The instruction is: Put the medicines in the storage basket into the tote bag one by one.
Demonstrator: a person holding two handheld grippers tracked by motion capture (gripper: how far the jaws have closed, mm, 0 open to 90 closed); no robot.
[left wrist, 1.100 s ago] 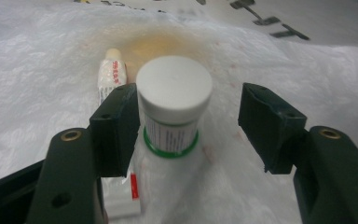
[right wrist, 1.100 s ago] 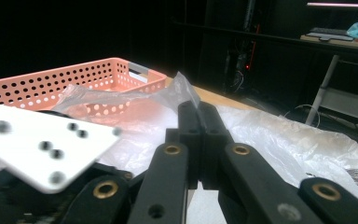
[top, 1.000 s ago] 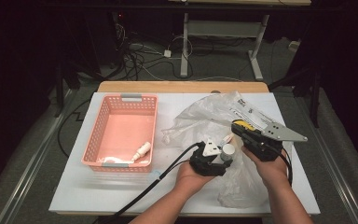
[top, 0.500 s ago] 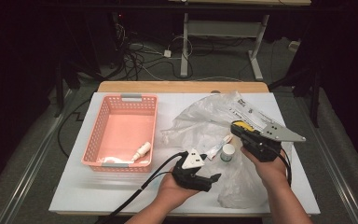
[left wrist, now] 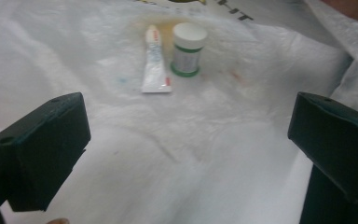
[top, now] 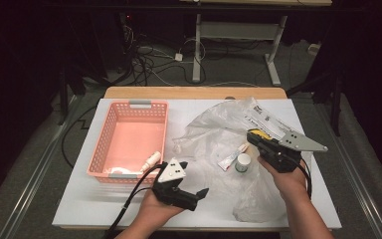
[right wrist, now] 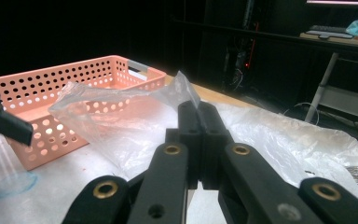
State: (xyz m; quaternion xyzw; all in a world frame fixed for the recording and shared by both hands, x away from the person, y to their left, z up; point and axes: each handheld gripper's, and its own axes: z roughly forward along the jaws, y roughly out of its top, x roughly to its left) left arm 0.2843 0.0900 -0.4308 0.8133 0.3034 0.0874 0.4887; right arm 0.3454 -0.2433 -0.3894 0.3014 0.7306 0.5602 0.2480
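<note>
White tabletop (top: 79,209) under my grippers. My right gripper (right wrist: 198,112) is clenched on the clear plastic bag (top: 219,129), lifting its edge. My left gripper (top: 191,191), jaws just opened, grips nothing. On the bag lie a small tube (left wrist: 154,60), long axis toward me, and an upright white-capped jar (left wrist: 188,49) just beside it. Pink basket (top: 99,149) stands left.
</note>
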